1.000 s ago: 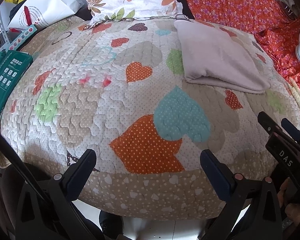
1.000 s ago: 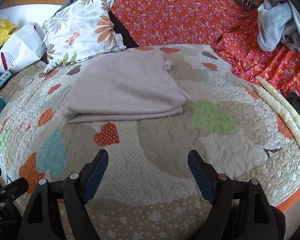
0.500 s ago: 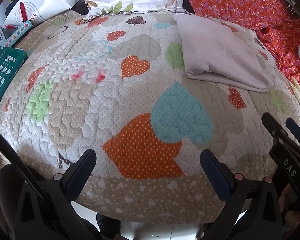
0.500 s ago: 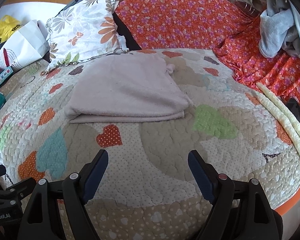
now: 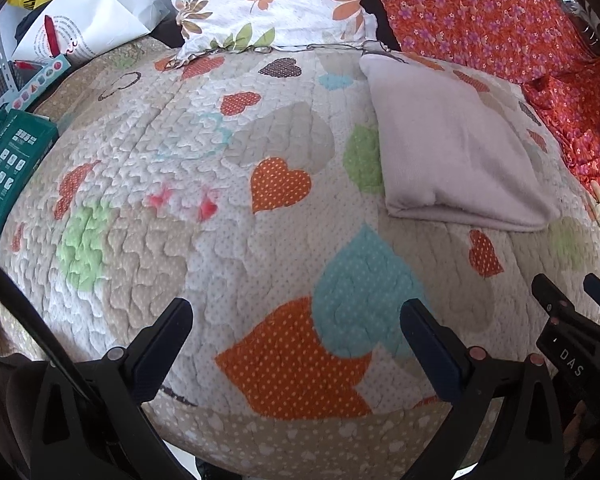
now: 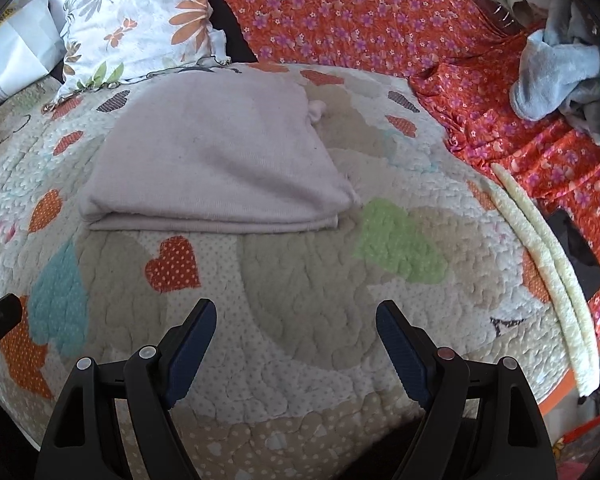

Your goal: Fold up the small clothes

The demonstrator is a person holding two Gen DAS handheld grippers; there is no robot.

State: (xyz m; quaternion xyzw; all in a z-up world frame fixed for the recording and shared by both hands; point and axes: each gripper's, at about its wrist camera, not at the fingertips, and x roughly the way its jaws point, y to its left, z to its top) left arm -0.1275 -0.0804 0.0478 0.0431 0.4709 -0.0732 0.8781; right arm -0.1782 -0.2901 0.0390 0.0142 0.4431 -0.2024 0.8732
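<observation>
A folded pale pink garment [image 6: 220,164] lies flat on the heart-patterned quilt [image 6: 320,288], toward its far side; it also shows in the left wrist view [image 5: 452,152] at the upper right. My left gripper [image 5: 296,320] is open and empty above the quilt's near edge, well short of the garment. My right gripper [image 6: 296,320] is open and empty over the quilt, a little in front of the garment's folded edge. The right gripper's body [image 5: 572,344] shows at the right of the left wrist view.
A floral pillow [image 6: 140,28] and orange flowered bedding [image 6: 360,20] lie behind the quilt. Grey clothes [image 6: 560,72] are heaped at the far right. A green box [image 5: 8,160] and a white bag [image 5: 84,16] sit at the left. A cream piping strip [image 6: 540,256] runs along the quilt's right edge.
Both grippers have moved a little forward toward the garment, which looks slightly larger and nearer. Both stay open and empty. The garment has not moved.
</observation>
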